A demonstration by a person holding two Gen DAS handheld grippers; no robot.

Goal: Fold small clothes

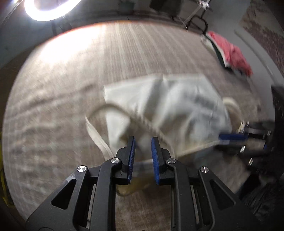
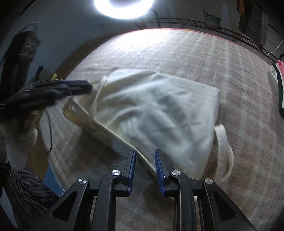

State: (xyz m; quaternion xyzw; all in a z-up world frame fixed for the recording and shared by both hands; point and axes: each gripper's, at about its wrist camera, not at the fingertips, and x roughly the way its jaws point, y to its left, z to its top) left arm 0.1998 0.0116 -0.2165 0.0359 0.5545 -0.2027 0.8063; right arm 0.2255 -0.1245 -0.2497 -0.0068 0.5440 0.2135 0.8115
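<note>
While both views blur, I note my left gripper (image 1: 143,140) and right gripper (image 2: 145,153) parted, gripping nothing, over the cream garment (image 2: 156,106).

Ring lamp (image 2: 124,8), lit, far edge. Potted plant (image 2: 212,19) on wire rack (image 2: 186,21), far right. Dark hanging cloth (image 2: 253,23), far right corner. Beige woven table cover (image 2: 177,58) underneath.

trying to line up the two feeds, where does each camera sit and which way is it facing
Left wrist: on the left gripper, looking forward along its open fingers over the white cloth toward the red clothes; right gripper enters at right.
Right wrist: on the right gripper, open, at the cloth's near edge; left gripper enters at left.
Shared: cloth, table, ring lamp, both grippers.
</note>
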